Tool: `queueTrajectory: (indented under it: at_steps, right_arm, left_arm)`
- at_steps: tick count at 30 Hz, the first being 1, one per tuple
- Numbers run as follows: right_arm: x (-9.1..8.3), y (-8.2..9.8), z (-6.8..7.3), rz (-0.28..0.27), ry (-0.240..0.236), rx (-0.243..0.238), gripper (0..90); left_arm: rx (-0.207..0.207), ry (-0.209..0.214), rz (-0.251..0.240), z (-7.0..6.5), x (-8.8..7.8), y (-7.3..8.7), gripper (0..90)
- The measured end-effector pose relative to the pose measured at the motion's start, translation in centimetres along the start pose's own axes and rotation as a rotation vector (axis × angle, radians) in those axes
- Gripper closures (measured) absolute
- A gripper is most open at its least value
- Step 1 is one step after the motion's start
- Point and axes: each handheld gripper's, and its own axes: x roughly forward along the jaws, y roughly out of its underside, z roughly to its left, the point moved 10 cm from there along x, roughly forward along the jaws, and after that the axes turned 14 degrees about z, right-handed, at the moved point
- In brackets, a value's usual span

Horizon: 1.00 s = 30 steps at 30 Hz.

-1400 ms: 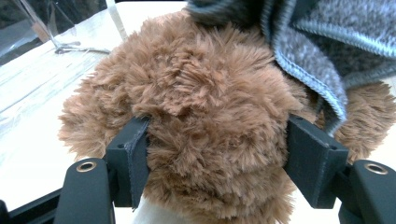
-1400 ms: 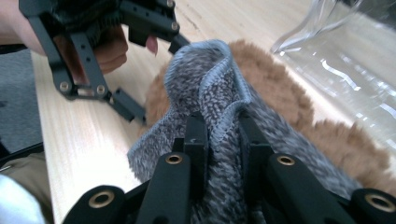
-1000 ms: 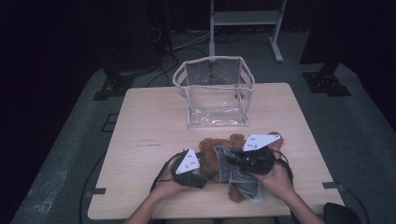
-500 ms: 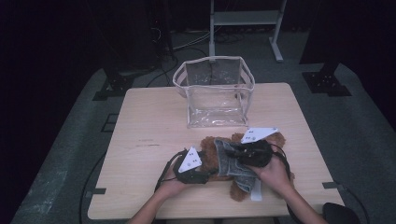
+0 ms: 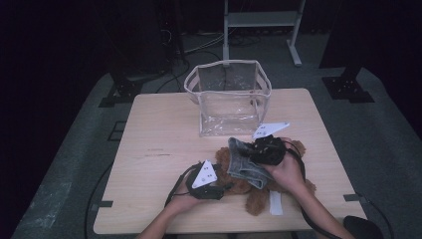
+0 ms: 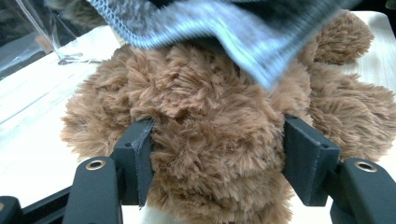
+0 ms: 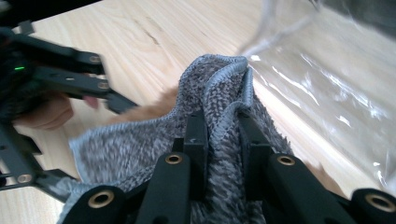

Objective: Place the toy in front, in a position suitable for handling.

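Note:
A brown teddy bear point(image 5: 259, 199) lies on the wooden table point(image 5: 159, 129) near its front edge. My left gripper point(image 5: 230, 186) comes at the bear from the left. Its jaws have just been closing and now press into the bear's fur point(image 6: 210, 130) on both sides. A grey knitted cloth point(image 5: 244, 162) is draped over the bear's middle. My right gripper point(image 5: 251, 151) is shut on a folded edge of this cloth point(image 7: 140, 144), holding it raised off the bear. The same cloth point(image 6: 224, 28) hangs across the top of the left gripper view.
A clear plastic bag point(image 5: 229, 97) with a pale rim stands open at the table's far middle, just beyond the bear; its wall point(image 7: 327, 84) is close to the right gripper. A white label point(image 5: 275, 203) lies by the bear's leg. Bare tabletop spreads to the left.
The right gripper has moved a little toward the clear bag, lifting the grey cloth with it. The left gripper stayed in place and its jaws closed on the bear.

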Motion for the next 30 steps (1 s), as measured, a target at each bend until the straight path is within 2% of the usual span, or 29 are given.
queueTrajectory:
  at_steps: [1,3,5,7,9,11,14,17,20,21,25,27,30]
  right_arm:
    - [0.1,0.3,-0.4,0.020,-0.026,0.029,75.8]
    - [0.5,0.7,-0.5,0.044,-0.075,0.048,75.7]
    - [0.7,1.0,-0.2,0.056,-0.091,0.042,75.9]
    - [0.6,1.0,0.3,0.062,-0.090,0.024,76.2]
    - [0.4,1.0,0.7,0.055,-0.087,0.015,76.4]
    - [0.0,0.6,1.1,0.031,-0.108,0.010,76.6]
    - [0.1,-0.3,2.1,0.016,-0.141,-0.003,76.6]
    - [1.0,-0.9,2.6,0.038,-0.140,-0.016,76.5]
    - [1.9,-1.0,2.1,0.055,-0.133,-0.014,76.5]
    - [1.9,-1.0,1.8,0.059,-0.124,-0.009,76.5]
    - [1.3,-0.1,-0.4,0.102,-0.037,0.009,76.5]
    - [1.0,0.2,-0.8,0.099,-0.044,0.029,76.7]
    - [0.5,0.0,-0.1,0.079,-0.071,0.028,76.8]
  left_arm:
    - [0.000,0.001,0.001,0.0,0.0,0.0,33.4]
    - [-0.006,0.003,0.001,0.0,0.1,-0.2,28.6]
    - [-0.028,0.004,-0.016,0.1,0.0,-0.5,21.4]
    - [-0.027,0.000,-0.025,0.0,0.1,-0.6,19.3]
    - [-0.014,0.000,-0.021,-0.1,0.1,-0.5,22.6]
    - [-0.003,-0.004,-0.018,-0.2,0.1,-0.5,28.7]
    - [0.027,-0.013,-0.018,-0.6,0.0,-0.5,31.3]
    - [0.065,-0.028,-0.010,-1.2,0.1,-0.4,32.0]
    - [0.070,-0.034,-0.002,-1.1,0.0,-0.2,32.0]
    - [0.065,-0.030,-0.006,-1.1,0.0,-0.2,32.0]
    - [0.063,-0.030,-0.014,-1.2,0.1,-0.3,31.7]
    - [0.069,-0.028,-0.017,-1.2,0.1,-0.4,31.8]
    - [0.080,-0.027,-0.019,-1.5,0.3,-0.4,32.2]
